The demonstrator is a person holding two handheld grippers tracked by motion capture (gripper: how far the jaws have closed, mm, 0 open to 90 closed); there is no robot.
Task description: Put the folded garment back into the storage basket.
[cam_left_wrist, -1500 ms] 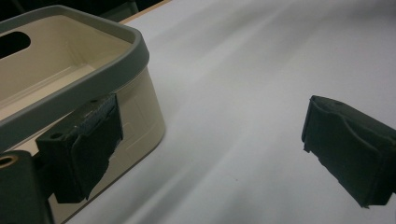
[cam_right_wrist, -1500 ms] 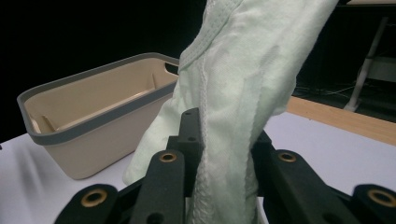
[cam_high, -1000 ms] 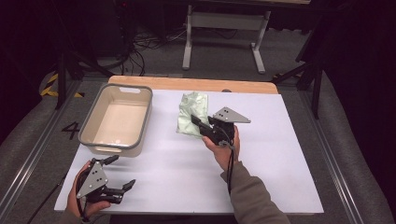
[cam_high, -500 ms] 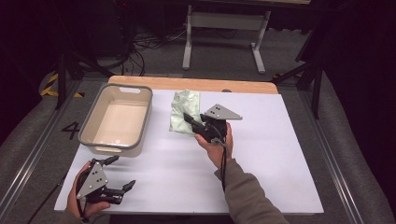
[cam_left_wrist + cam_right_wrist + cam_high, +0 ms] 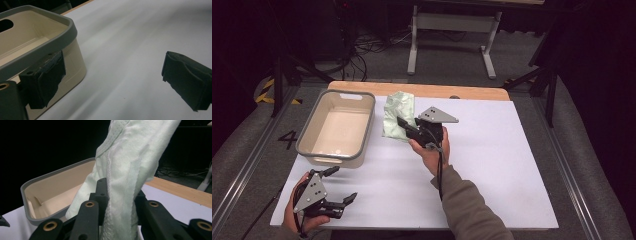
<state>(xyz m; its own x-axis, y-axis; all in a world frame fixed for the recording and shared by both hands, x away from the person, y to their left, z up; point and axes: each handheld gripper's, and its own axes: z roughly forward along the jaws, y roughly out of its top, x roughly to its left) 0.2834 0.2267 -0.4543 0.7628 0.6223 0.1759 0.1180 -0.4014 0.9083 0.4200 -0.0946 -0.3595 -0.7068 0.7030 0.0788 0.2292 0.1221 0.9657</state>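
Observation:
A pale green cloth (image 5: 397, 111) hangs bunched up just right of the beige bin (image 5: 368, 120). My right gripper (image 5: 403, 123) is shut on it and holds it off the table. In the right gripper view the cloth (image 5: 127, 165) rises between the two black jaws of that gripper (image 5: 120, 195), with the bin (image 5: 50, 180) behind it on the left. My left gripper (image 5: 343, 184) rests near the table's front left corner, open with nothing in it. In the left gripper view its jaws (image 5: 112, 75) stand wide apart beside the bin's grey rim (image 5: 45, 50).
The white table top (image 5: 492, 165) has a wooden strip (image 5: 472, 91) along its far edge. A metal stand (image 5: 452, 30) and cables lie on the dark floor beyond. The bin holds nothing.
My right gripper has carried the cloth to the left, closer to the bin, and the cloth now stands more upright off the table. The left gripper has kept still.

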